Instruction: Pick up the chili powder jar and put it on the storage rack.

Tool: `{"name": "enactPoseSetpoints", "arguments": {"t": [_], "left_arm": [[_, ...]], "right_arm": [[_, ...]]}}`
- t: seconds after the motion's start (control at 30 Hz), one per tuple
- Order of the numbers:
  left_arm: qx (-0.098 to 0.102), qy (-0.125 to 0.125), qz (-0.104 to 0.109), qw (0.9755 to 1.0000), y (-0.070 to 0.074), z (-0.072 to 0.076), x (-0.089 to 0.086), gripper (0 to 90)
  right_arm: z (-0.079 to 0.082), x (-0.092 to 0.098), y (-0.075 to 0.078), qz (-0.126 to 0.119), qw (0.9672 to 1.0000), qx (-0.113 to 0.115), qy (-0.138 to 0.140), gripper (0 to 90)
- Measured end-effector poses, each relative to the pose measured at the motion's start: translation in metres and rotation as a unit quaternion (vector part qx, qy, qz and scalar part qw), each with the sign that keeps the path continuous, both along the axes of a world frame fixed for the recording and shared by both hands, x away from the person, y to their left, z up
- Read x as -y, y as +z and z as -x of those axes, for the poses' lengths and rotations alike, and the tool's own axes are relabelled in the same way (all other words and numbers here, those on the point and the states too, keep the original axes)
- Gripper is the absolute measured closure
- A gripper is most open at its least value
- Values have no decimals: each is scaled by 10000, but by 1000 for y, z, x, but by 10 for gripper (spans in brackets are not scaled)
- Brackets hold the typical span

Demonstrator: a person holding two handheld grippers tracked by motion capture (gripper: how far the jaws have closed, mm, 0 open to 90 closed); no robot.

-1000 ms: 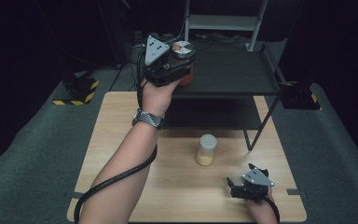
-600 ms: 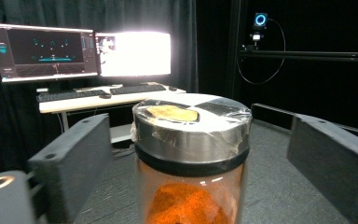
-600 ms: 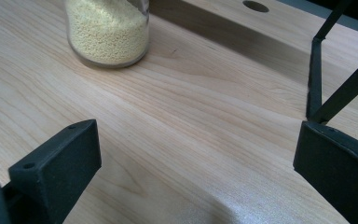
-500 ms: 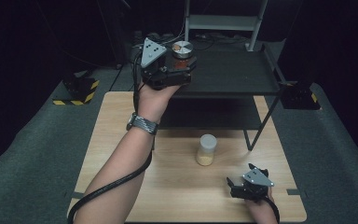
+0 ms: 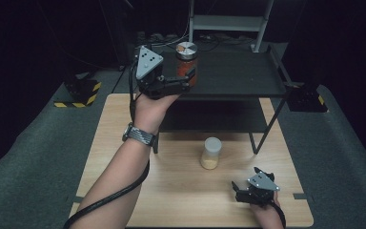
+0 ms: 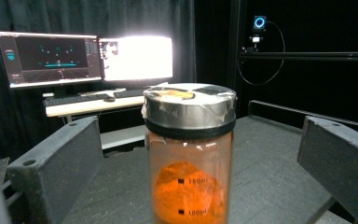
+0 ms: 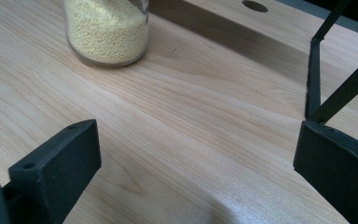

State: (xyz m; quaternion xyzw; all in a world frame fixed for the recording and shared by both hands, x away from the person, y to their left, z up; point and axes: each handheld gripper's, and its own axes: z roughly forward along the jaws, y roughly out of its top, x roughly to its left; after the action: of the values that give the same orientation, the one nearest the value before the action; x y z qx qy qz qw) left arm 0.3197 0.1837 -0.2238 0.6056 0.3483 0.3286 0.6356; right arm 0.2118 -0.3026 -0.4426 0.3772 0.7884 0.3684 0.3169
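The jar of orange powder (image 6: 189, 158) stands upright on the black shelf (image 5: 238, 71) above the desk (image 5: 171, 191). The left gripper (image 5: 183, 82) has just spread its jaws wide; they flank the jar without touching it. Below the shelf, beside the jar of yellow grains (image 5: 211, 153), the right gripper (image 5: 240, 188) rests with jaws wide, empty.
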Motion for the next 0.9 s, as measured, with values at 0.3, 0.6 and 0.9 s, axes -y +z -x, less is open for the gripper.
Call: {"name": "enactPoseSetpoints", "arguments": {"t": [0.3, 0.6, 0.9], "left_arm": [[-24, 7, -109, 9999, -9, 16, -12, 3], [-72, -74, -141, 9998, -26, 28, -20, 3], [-115, -143, -260, 9995, -39, 42, -22, 3]], "right_arm": [[0, -1, 0, 37, 10000, 10, 11, 0], [0, -1, 0, 54, 10000, 9, 4, 0], [0, -2, 0, 60, 10000, 8, 5, 0]]}}
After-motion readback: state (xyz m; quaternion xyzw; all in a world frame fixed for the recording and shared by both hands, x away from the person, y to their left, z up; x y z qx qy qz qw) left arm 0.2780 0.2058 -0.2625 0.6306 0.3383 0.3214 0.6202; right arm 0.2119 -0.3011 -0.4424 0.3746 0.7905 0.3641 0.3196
